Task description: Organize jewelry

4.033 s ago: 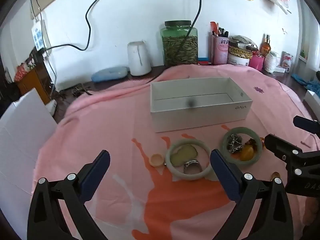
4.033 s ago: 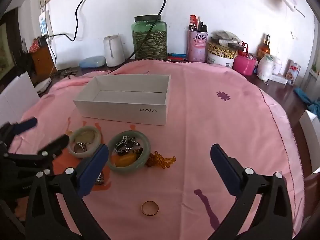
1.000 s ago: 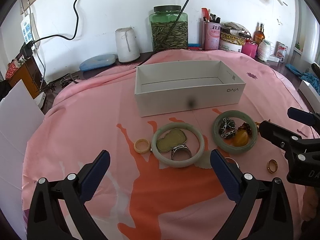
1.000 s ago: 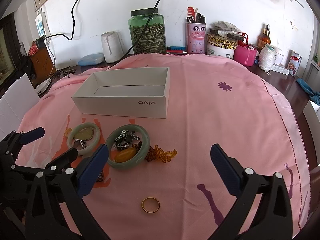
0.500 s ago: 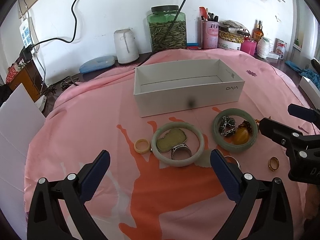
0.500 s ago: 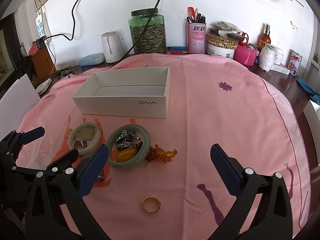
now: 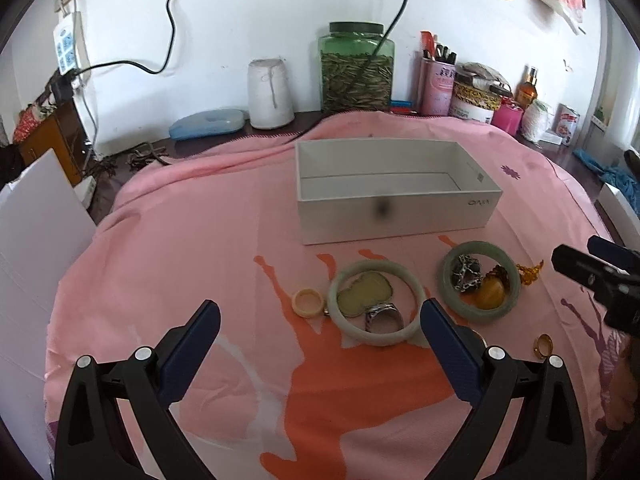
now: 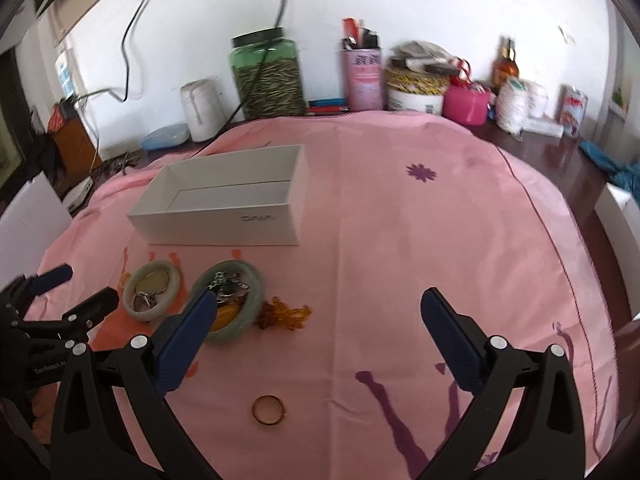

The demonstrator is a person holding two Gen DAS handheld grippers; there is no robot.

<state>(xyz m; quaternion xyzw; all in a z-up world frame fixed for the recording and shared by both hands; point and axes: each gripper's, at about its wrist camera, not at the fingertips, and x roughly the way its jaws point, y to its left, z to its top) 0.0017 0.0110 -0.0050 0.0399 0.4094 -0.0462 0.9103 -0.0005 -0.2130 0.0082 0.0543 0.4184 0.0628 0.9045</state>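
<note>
Nothing is picked up yet: both the left gripper point(image 7: 318, 320) and the right gripper point(image 8: 316, 312) hover with jaws wide apart and empty over the pink cloth point(image 8: 400, 240). The bangles point(image 7: 376, 302), rings and gold ring point(image 8: 268, 410) all lie in front of the white box point(image 7: 394, 192), which looks empty. I'd guess the next move is a careful low pinch on one small piece, then a carry to the box.

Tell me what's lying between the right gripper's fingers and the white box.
Right wrist view: only bare pink cloth between right gripper and white box.
</note>
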